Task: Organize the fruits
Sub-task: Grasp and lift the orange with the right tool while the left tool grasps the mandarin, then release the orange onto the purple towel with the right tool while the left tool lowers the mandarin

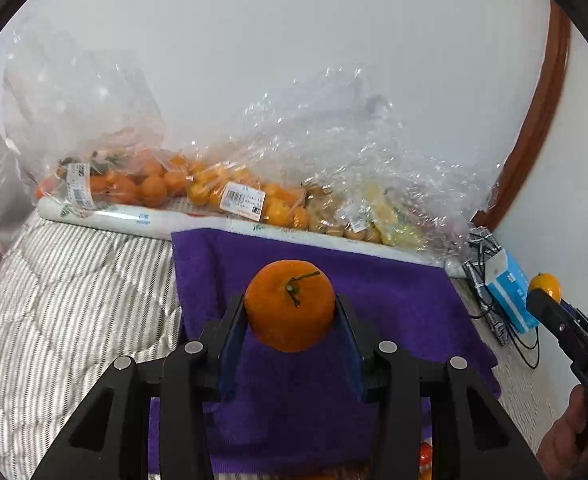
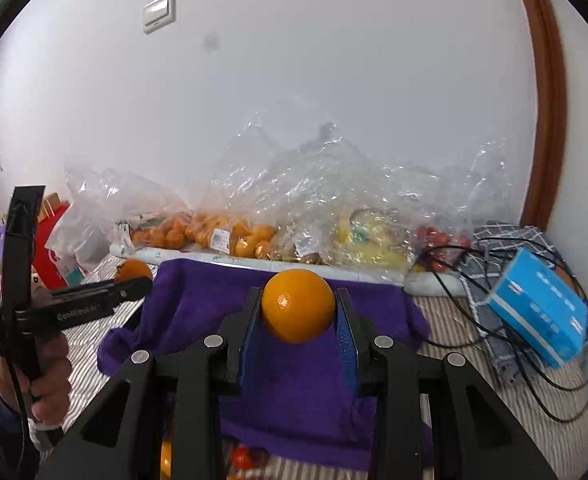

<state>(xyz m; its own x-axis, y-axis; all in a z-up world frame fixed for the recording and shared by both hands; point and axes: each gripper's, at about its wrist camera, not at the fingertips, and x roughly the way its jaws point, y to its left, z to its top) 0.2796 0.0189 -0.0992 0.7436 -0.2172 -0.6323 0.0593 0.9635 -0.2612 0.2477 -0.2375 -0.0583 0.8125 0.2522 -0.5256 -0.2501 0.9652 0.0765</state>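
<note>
Your left gripper [image 1: 290, 312] is clamped on a mandarin [image 1: 289, 310] with a green stem, stem side facing the camera, blue pads pressing both flanks. The fruit hangs clear above the purple towel [image 1: 394, 292], not touching it.

Your right gripper [image 2: 298, 307] is closed on a smooth orange [image 2: 298, 306], lighter and more yellow than the mandarin, also held off the same purple towel [image 2: 197, 292].

From the right wrist view, your left gripper [image 2: 133, 276] shows at the left edge with the mandarin [image 2: 133, 271] at its tip, your hand [image 2: 49, 376] wrapped round the handle. From the left wrist view, the right gripper [image 1: 542, 294] sits at the right edge carrying the orange [image 1: 546, 285].

Behind the towel, against the white wall, clear plastic bags [image 1: 334, 160] lie in a row: bagged mandarins [image 1: 149, 184] with price labels at left, yellow fruit [image 2: 366, 240] further right, small red fruit [image 2: 438, 238] at the far right. A blue box [image 2: 542, 312] rests on a checked cloth [image 2: 490, 240] among black cables [image 2: 554, 396]. The towel lies on striped bedding [image 1: 65, 292].
</note>
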